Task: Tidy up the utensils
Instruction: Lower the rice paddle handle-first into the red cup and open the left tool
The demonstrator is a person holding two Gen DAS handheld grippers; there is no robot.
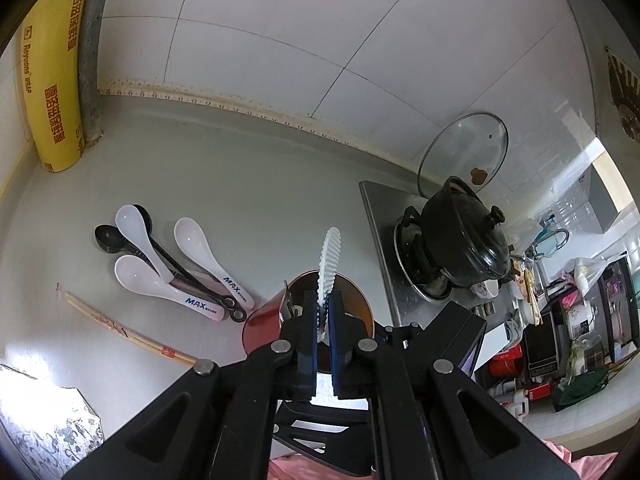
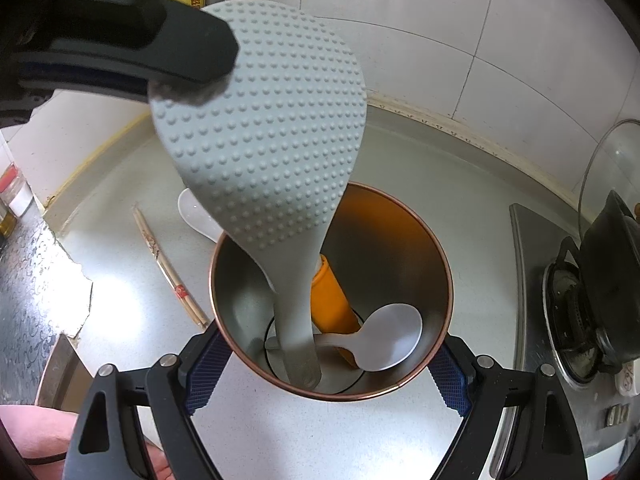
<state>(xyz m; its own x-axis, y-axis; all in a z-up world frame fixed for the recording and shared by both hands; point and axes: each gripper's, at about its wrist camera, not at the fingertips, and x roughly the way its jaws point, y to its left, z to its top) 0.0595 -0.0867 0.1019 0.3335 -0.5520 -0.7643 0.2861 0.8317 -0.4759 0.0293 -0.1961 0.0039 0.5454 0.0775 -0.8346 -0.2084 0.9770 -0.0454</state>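
The left gripper (image 1: 325, 320) has its fingers (image 1: 309, 328) clamped on the edge of the paddle (image 1: 329, 260), whose dimpled head rises above them. In the right wrist view the paddle (image 2: 260, 128) stands with its handle down inside the cup (image 2: 400, 384), its tip resting near the bottom, and a left finger (image 2: 120, 40) covers the head's upper left edge.

The right gripper (image 2: 325, 376) has its fingers (image 2: 204, 372) spread wide on either side of the cup, close to its copper rim; whether the pads touch the wall cannot be told. Inside the cup lie a white spoon (image 2: 390, 336) and an orange-handled tool (image 2: 334, 300), both right of the paddle handle.

Left of the cup (image 1: 264, 316) the counter (image 1: 240, 184) holds chopsticks (image 1: 128, 334) lying aslant, and beyond them a cluster of white spoons (image 1: 200, 252) and black scoops (image 1: 106, 236). Bare counter runs from that cluster to the back wall. A yellow wrap box (image 1: 50, 80) leans in the far left corner. To the right, the stove's (image 1: 384, 240) edge lies close beside the cup, carrying a black pot (image 1: 464, 236) with a glass lid (image 1: 464, 152) propped behind it.
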